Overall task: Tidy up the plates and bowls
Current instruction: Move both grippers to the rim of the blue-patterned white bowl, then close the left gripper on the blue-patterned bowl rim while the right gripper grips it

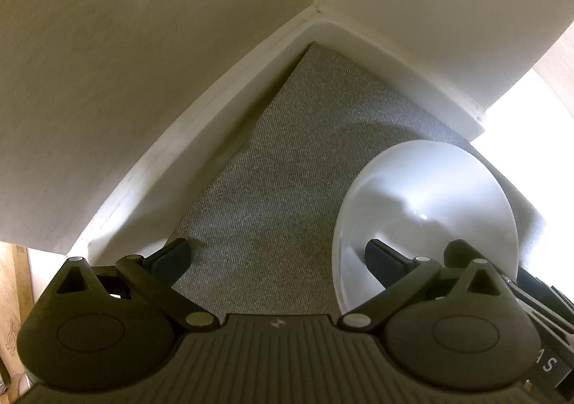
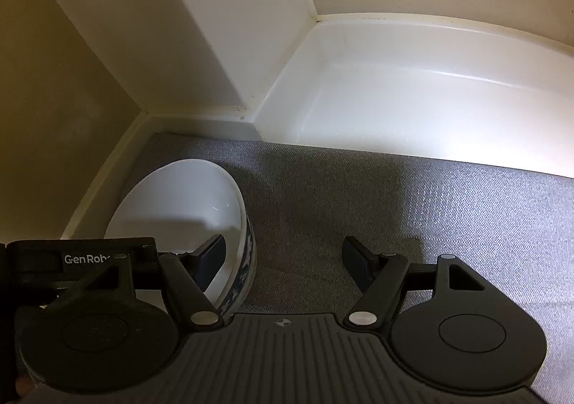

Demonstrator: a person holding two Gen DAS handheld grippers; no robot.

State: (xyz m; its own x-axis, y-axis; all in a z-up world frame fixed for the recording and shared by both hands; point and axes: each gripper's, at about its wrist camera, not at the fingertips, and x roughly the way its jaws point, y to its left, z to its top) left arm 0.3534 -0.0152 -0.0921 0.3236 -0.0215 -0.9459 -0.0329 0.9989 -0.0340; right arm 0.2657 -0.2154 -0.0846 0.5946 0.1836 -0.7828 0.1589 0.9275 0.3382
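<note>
One white bowl [image 1: 427, 210] sits on a grey mat [image 1: 258, 188] inside a white cabinet w/ a back corner [image 1: 315, 5]. Left gripper [image 1: 278, 257] and right gripper [image 2: 283, 257] are both spread wide, holding nothing; each has one finger over the bowl's rim. Judged placed or about to be lifted, can't tell which. No plates or other bowls in view, so most sorting looks undone. Mat is woven, bare otherwise; white shelf floor [image 2: 412, 99] beyond, dim light.

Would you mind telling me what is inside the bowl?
The bowl on the grey mat looks empty: only white interior shows. A finger of each open gripper covers part of its near side.
</note>
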